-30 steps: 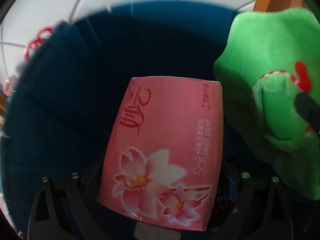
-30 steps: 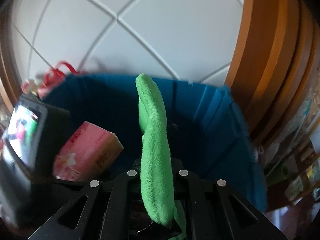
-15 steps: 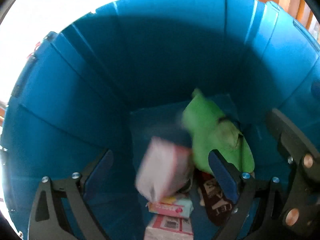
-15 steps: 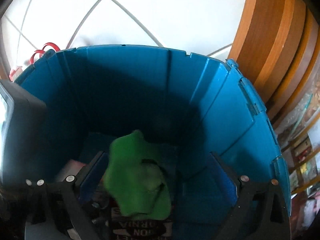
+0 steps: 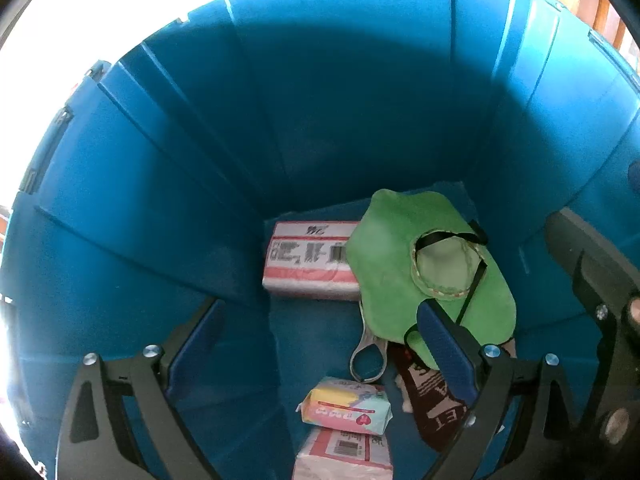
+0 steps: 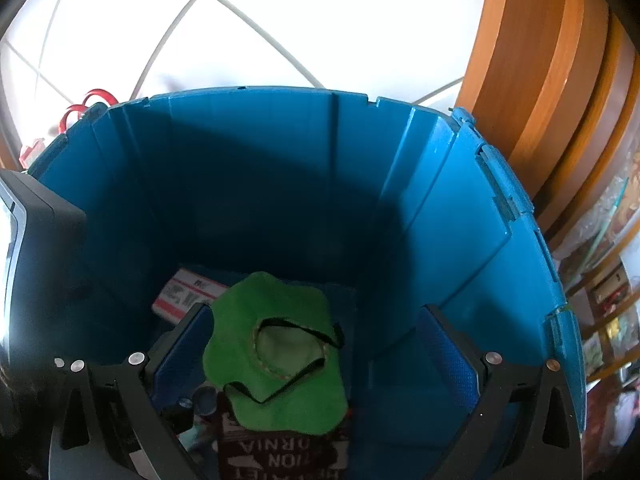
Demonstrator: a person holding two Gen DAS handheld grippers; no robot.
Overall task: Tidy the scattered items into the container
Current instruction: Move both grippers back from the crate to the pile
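Both views look down into a deep blue bin (image 5: pixel 168 184) (image 6: pixel 436 216). On its floor lie a pink tissue pack (image 5: pixel 310 260) (image 6: pixel 188 294), barcode side up, and a green plush hat (image 5: pixel 420 272) (image 6: pixel 276 356) that partly covers it. My left gripper (image 5: pixel 320 344) hangs open above the bin floor with nothing between its fingers. My right gripper (image 6: pixel 316 352) is open too, high over the hat and apart from it. Its black frame (image 5: pixel 592 280) shows at the right of the left wrist view.
Also in the bin are a small pastel tissue packet (image 5: pixel 346 404), another pink pack (image 5: pixel 344 456), a dark red printed item (image 6: pixel 280 452) and a grey loop handle (image 5: pixel 368 356). Outside stand white floor tiles (image 6: pixel 280 20), wooden furniture (image 6: pixel 532 60) and a red object (image 6: pixel 86 106).
Both grippers opened. The pink tissue pack left the left jaws and the green hat left the right jaws. Both fell to the bin floor and now lie still.
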